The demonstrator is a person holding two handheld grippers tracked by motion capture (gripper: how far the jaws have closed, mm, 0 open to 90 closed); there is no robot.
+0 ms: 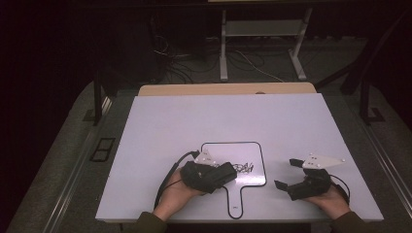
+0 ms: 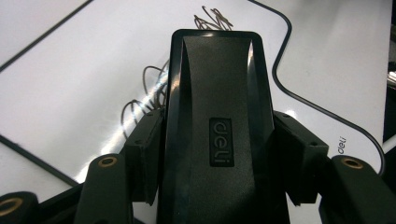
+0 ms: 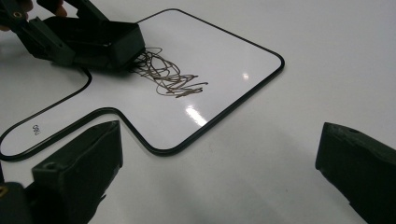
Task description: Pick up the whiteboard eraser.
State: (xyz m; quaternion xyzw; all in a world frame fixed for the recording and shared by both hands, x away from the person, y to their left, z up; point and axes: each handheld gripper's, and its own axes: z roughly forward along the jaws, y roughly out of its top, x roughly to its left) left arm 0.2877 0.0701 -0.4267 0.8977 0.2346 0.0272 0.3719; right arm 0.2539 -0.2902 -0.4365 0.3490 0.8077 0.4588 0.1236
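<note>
Nearest, the right gripper (image 1: 290, 175) rests on the counter (image 1: 160, 126), fingers spread wide and empty. The left gripper (image 1: 228, 174) has its fingers clamped on a black eraser (image 2: 217, 126), set on the paddle-shaped whiteboard (image 3: 224, 56) at the scribble's (image 3: 170, 74) edge. Nearly all the scribble remains, so wiping looks barely begun.

The brand "deli" is read on a raised badge on the black eraser (image 2: 219, 140). The same "deli" mark is printed on the whiteboard (image 2: 327, 70), by its handle.
</note>
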